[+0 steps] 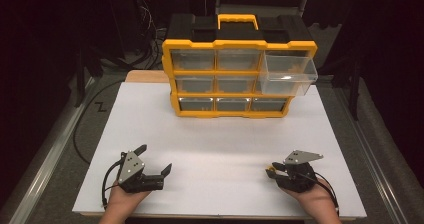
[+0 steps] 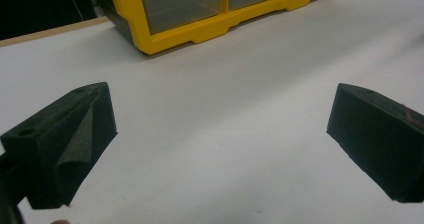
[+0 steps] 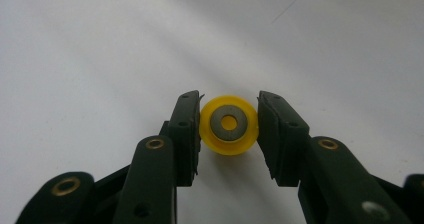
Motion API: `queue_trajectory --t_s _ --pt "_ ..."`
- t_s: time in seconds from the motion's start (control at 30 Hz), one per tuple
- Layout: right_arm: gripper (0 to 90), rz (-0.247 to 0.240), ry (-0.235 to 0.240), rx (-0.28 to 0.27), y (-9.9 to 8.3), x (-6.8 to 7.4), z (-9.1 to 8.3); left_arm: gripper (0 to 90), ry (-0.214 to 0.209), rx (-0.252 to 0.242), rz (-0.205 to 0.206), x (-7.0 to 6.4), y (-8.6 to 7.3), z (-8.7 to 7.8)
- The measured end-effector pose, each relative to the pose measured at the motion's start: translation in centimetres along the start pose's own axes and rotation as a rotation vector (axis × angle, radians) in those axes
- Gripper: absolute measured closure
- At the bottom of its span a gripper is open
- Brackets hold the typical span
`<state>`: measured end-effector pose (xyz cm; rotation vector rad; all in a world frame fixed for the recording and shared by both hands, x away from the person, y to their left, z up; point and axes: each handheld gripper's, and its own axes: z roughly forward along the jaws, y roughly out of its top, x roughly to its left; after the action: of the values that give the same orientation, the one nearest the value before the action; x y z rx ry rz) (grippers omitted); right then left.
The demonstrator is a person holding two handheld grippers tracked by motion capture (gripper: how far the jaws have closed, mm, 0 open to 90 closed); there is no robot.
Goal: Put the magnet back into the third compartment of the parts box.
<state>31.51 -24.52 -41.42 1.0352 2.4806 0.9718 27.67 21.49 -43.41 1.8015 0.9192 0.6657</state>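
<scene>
A yellow-and-black drawer organiser (image 1: pixel 235 69) stands at the far middle of the white counter (image 1: pixel 220 144). Its upper right clear drawer (image 1: pixel 289 75) is pulled out towards the near side; the other drawers sit flush. The left gripper (image 1: pixel 155 159) rests near-left of the organiser, well apart from it, fingers (image 2: pixel 75 134) spread wide with bare counter between them. The right gripper (image 3: pixel 229 134) lies near-right of the organiser, its fingers closed against both sides of a small yellow wheel (image 3: pixel 229 125) with a grey ring face. Nothing stands between either gripper and the organiser.
</scene>
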Motion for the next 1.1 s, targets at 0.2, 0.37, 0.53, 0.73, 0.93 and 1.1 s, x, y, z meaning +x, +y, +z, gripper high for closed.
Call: queue_trajectory --t_s 0.2,0.37,0.53,0.73,0.93,1.1 --pt "64.9 -0.007 0.012 0.059 0.2 -0.3 -0.1 0.6 0.0 -0.003 -0.001 0.0 0.0 0.0" --pt "65.0 -0.03 0.013 0.105 0.7 -0.4 -0.3 0.6 -0.001 -0.003 0.0 0.0 0.0 0.0" --pt "64.9 -0.065 0.016 0.148 1.3 -0.3 -0.4 0.6 -0.002 -0.004 0.004 0.0 0.0 0.0" --pt "65.0 -0.09 0.034 0.181 1.7 -0.1 -0.6 0.6 -0.002 -0.004 0.006 0.0 0.0 0.0" --pt "65.0 -0.11 0.046 0.213 2.0 -0.1 -0.7 0.6 -0.003 -0.003 0.009 0.0 0.0 0.0" --pt "65.0 -0.118 0.064 0.225 2.4 -0.2 -0.9 0.6 -0.004 -0.003 0.01 0.0 0.0 0.0"
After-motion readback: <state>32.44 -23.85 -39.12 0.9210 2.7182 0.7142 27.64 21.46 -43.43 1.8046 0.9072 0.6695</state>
